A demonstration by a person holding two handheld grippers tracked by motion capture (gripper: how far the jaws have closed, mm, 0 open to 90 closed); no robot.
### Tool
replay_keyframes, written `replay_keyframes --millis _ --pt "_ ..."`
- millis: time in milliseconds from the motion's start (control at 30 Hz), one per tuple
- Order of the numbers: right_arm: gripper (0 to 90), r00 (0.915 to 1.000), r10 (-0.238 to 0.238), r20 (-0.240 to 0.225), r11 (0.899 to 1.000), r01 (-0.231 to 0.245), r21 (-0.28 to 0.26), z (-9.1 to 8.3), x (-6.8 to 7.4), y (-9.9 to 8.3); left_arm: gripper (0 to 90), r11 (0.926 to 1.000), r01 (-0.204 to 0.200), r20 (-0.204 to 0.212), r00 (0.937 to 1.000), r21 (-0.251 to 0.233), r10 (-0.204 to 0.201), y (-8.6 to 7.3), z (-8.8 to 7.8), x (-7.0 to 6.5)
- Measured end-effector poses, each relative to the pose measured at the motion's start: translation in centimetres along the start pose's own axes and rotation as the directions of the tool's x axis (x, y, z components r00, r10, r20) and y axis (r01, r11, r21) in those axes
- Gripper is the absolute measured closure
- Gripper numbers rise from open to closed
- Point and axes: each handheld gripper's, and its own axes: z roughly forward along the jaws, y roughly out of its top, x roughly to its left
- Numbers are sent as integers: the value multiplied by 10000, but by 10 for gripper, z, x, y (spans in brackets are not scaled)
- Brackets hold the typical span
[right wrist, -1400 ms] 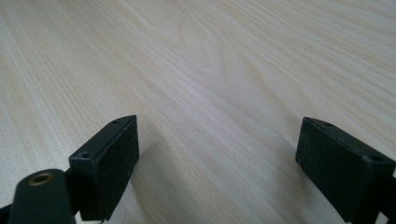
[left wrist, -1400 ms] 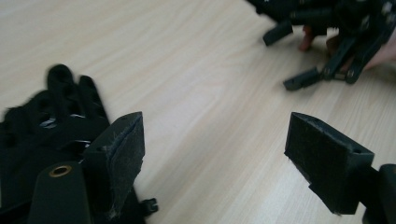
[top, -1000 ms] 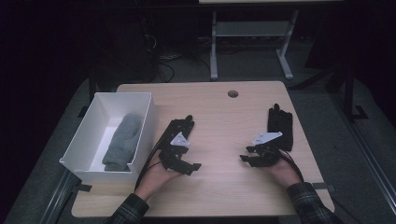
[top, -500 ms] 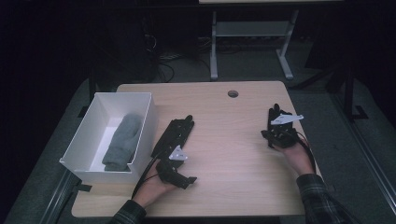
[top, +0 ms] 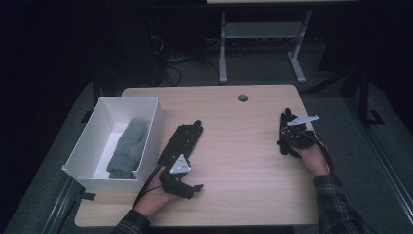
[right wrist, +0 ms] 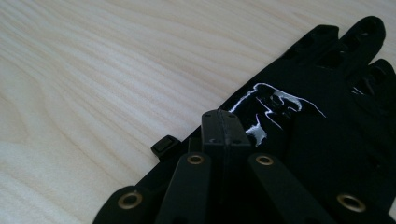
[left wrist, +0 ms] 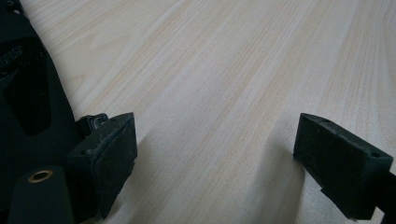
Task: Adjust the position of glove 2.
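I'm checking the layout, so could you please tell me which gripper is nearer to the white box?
Left. The left gripper lies just right of the white box; the right gripper is across the table near its right edge.

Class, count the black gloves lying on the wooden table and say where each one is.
2. One black glove lies left of centre beside the white box, by the left gripper. The other black glove lies near the right edge, under the right gripper. The box may hide more.

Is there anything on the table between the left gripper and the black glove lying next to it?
Nothing visible. The left gripper stands open with bare table between its jaws, and the black glove lies right beside its left pad. In the high view that glove sits next to the white box.
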Motion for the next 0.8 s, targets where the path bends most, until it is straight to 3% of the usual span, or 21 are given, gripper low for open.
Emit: replay_keyframes --millis 167,333,567,800 --pt "900 9995 -138 -301 9999 139 21 -3 3 -2 128 10000 -4 -11 10000 -6 4 -1 -1 -1" --pt "900 9957 -154 -912 9999 156 10 -9 16 -7 128 10000 -50 -1 10000 40 50 -1 -1 0" --pt "900 9893 -587 -1332 9981 608 114 -17 45 -11 128 10000 -52 48 10000 37 52 -1 -1 -1" --pt "900 9766 -987 -1910 9946 1031 134 -23 72 -14 128 9999 -134 136 9998 7 134 -1 -1 -1"
